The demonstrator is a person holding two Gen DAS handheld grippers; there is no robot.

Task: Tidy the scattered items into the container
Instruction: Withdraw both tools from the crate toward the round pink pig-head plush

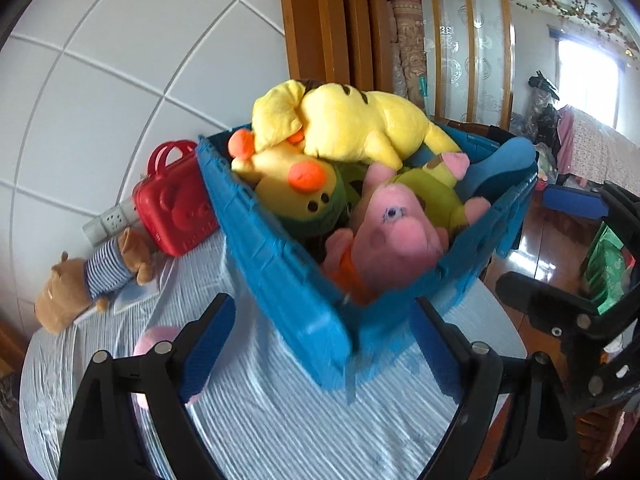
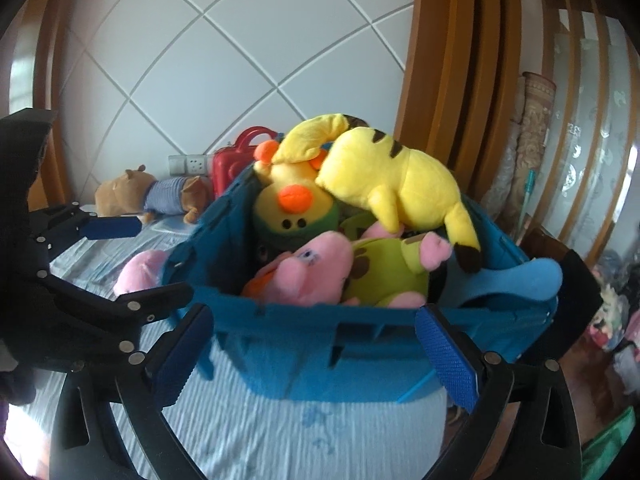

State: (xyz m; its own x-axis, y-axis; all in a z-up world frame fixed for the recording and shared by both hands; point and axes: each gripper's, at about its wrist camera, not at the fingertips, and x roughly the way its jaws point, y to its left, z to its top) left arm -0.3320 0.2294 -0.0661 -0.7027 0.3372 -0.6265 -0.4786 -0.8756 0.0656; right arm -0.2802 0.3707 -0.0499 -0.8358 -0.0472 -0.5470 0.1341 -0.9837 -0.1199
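Both claws stood wide and empty before the blue bin [image 1: 280, 280], already heaped with soft toys. The brown bear [image 1: 92, 276] lay on the bed by the wall, lengthwise along it, off to the left. The left claw [image 1: 320, 352] looked nearer it than the right claw [image 2: 316, 356].

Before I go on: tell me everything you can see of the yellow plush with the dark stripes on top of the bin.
The yellow plush is soft, fuzzy fabric, bright yellow with dark brown stripes on its back and a dark tip on one hanging limb. It lies sprawled across the top of the pile in the blue bin, well above the rim, resting on the yellow-and-green duck plush and over the green-clad pink plush. The face is hidden. Neither gripper touches it.
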